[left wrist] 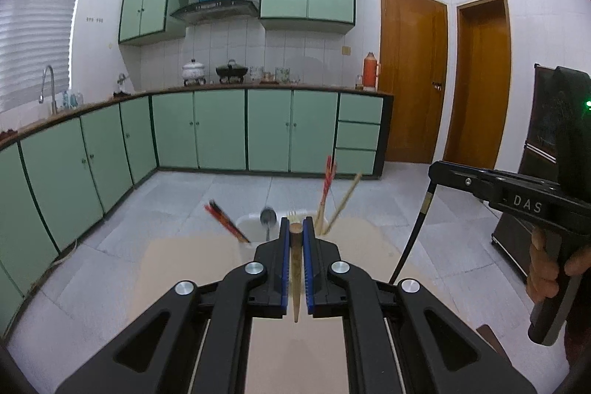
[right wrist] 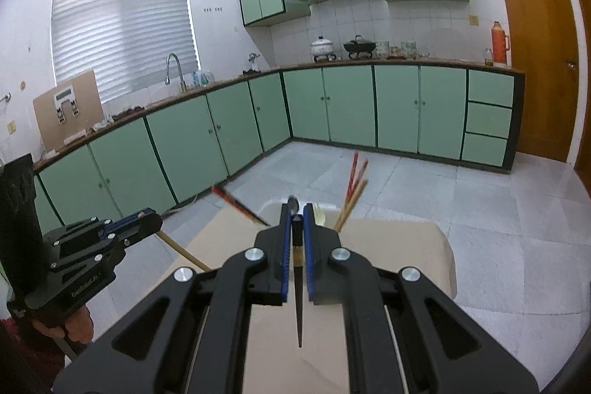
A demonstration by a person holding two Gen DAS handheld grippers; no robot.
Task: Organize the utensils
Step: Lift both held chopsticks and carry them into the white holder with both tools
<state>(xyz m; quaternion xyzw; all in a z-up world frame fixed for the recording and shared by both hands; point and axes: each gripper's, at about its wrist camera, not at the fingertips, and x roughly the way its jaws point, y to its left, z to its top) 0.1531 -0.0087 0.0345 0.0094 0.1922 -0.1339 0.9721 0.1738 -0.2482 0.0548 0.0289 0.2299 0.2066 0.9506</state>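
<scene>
Wooden chopstick pinched in left claw; black chopstick pinched in right claw; white utensil holder beyond, on the counter.

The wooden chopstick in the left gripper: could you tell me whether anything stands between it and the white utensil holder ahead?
Nothing visible blocks it. The left gripper is shut on the wooden chopstick, and the white utensil holder lies just ahead on the table. Red-black chopsticks, a spoon and a fork already stand inside, so it is crowded.

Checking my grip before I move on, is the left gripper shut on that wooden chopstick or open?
Shut: the left gripper has its blue pads pressed against both sides of the wooden chopstick.
</scene>
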